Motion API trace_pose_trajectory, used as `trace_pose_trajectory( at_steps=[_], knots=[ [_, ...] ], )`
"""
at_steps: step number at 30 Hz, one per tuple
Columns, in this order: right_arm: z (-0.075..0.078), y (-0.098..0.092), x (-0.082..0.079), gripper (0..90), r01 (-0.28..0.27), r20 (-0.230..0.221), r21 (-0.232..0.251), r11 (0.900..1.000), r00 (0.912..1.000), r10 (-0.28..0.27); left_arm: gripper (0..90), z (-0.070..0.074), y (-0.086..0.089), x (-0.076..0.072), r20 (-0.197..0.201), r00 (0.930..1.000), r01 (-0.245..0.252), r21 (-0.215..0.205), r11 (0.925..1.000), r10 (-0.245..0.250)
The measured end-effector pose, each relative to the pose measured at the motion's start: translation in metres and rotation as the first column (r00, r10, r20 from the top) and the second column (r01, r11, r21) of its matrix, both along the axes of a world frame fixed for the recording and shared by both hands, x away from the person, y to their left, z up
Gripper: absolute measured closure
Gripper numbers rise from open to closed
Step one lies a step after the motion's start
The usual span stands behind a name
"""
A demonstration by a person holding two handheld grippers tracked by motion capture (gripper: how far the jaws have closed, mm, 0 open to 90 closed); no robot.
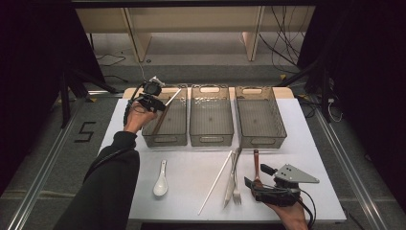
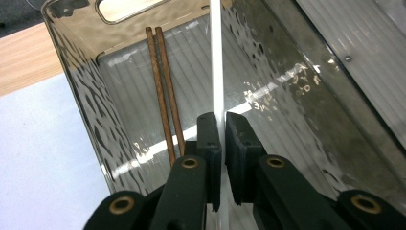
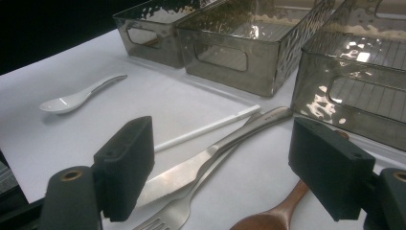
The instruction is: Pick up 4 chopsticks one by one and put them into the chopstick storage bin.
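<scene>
The left gripper (image 1: 158, 101) is clamped on a white chopstick (image 2: 218, 72), its two black pads pinching the thin stick between them. The chopstick is plain white, straight and slender, and it slants over the left bin (image 1: 178, 125), inside that bin's walls in the left gripper view. The bin is smoky, see-through plastic with a rippled wall, a ribbed floor and a cut-out handle; two brown wooden chopsticks (image 2: 165, 96) lie side by side on its floor. Just beside it stand the middle bin (image 1: 211, 136) and the right bin (image 1: 261, 139), of the same make. In front of the bins, on the white table (image 1: 191, 191), lie a white soup spoon (image 1: 161, 179), a second white chopstick (image 1: 215, 182), a knife (image 1: 230, 179), a fork (image 1: 236, 184) and a wooden spoon (image 1: 256, 165). The right gripper (image 3: 220, 172) stands wide open near the table, over the wooden spoon and the knife.
</scene>
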State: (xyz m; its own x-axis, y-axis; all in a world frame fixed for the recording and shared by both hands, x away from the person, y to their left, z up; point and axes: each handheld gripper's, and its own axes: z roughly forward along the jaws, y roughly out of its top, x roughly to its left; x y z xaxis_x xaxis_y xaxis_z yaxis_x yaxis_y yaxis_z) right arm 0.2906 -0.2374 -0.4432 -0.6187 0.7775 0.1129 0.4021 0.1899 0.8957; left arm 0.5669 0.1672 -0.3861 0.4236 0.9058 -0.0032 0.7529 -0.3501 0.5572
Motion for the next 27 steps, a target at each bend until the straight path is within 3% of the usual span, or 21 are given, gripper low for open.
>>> trace_pose_trajectory(
  at_steps=[8,11,13,24,26,27],
  knots=[
    [0.000,0.000,0.000,24.5,0.000,0.000,0.001,1.000,1.0000,0.000,82.8,-0.005,-0.002,0.002,0.012,0.9999,-0.005,-0.003,1.0000,0.005],
    [0.000,0.000,0.000,24.5,0.000,-0.001,0.002,1.000,1.0000,0.000,62.1,-0.004,-0.004,0.001,0.014,0.9999,-0.005,-0.014,0.9999,0.005],
    [0.000,0.000,0.000,24.5,0.000,-0.001,0.002,1.000,1.0000,0.000,54.8,-0.001,-0.006,-0.001,0.004,1.0000,0.007,-0.034,0.9994,-0.007],
    [0.000,0.000,0.000,24.5,0.003,-0.001,0.003,1.000,1.0000,-0.003,36.7,0.025,-0.018,-0.026,-0.001,0.9984,0.056,-0.115,0.9918,-0.056],
    [0.000,0.000,0.000,24.5,0.004,-0.001,0.002,1.000,1.0000,-0.004,34.7,0.032,-0.025,-0.040,0.020,0.9972,0.074,-0.130,0.9887,-0.072],
    [0.000,0.000,0.000,24.5,0.004,0.001,0.002,1.000,1.0000,-0.004,33.4,0.032,-0.025,-0.040,0.020,0.9972,0.074,-0.130,0.9887,-0.072]
  ],
)
